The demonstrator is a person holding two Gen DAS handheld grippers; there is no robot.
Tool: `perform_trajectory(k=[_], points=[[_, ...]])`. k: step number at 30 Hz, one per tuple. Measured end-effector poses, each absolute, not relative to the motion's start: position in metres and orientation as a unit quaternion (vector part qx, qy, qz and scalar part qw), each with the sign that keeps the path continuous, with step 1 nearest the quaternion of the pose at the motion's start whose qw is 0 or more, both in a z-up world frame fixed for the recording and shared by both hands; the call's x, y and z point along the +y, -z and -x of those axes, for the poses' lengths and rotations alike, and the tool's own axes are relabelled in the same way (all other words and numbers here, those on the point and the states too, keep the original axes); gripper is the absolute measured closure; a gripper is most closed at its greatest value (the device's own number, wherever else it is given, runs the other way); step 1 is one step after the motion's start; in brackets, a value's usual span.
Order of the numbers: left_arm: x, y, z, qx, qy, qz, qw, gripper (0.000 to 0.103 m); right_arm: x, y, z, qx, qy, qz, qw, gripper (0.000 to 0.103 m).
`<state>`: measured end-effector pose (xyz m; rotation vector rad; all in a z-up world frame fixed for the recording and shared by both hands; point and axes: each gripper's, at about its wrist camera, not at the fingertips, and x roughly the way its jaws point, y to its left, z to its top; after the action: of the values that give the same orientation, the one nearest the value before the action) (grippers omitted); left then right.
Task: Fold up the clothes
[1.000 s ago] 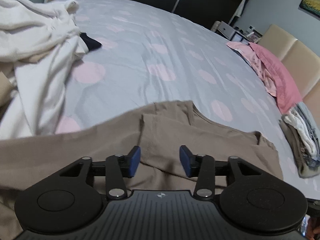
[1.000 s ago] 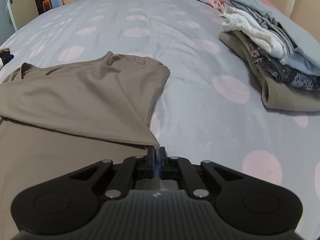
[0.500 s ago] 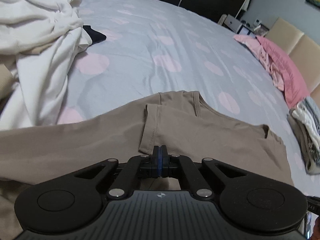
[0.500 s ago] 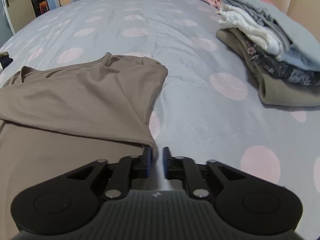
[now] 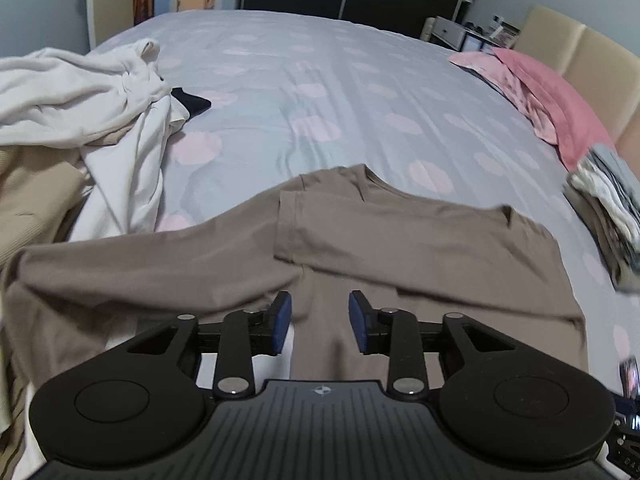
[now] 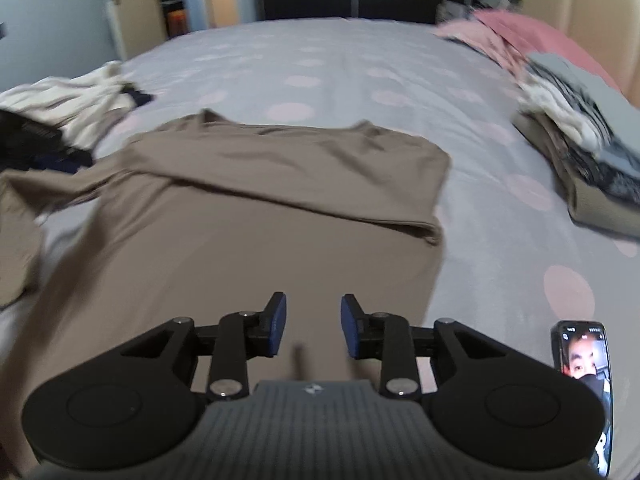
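A tan long-sleeved shirt (image 5: pixel 420 240) (image 6: pixel 248 216) lies flat on the bed, its right sleeve folded across the chest and its left sleeve stretched out to the left. My left gripper (image 5: pixel 320 322) hovers above the shirt's middle, jaws opening, nothing between the blue pads. My right gripper (image 6: pixel 308 326) hangs over the shirt's lower body, jaws also opening and empty. Neither gripper touches the cloth as far as I can see.
The bed has a grey sheet with pink dots (image 5: pixel 320 92). A heap of white and beige unfolded clothes (image 5: pixel 72 96) lies at the left. A stack of folded clothes (image 6: pixel 580 140) sits at the right, pink pillows (image 5: pixel 548 100) behind it. A phone (image 6: pixel 584 392) shows at the lower right.
Both grippers let go of the shirt and pulled back and up, so more of it shows. The left gripper shut half a second ago and has opened again; the right has opened from shut.
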<state>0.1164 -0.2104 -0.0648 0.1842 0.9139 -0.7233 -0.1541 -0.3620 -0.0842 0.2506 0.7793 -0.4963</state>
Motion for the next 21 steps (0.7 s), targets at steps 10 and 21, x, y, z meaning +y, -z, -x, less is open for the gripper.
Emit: perform_trajectory(k=[10,21], points=[[-0.151,0.058,-0.060,0.432,0.309,-0.129,0.837,0.065,-0.333,0.075,0.163,0.388,0.210,-0.083,0.894,0.059],[-0.075,0.038,-0.074,0.396,0.173,-0.103,0.896,0.057,-0.322,0.093,0.143,0.470,0.193,-0.068,0.859,0.056]])
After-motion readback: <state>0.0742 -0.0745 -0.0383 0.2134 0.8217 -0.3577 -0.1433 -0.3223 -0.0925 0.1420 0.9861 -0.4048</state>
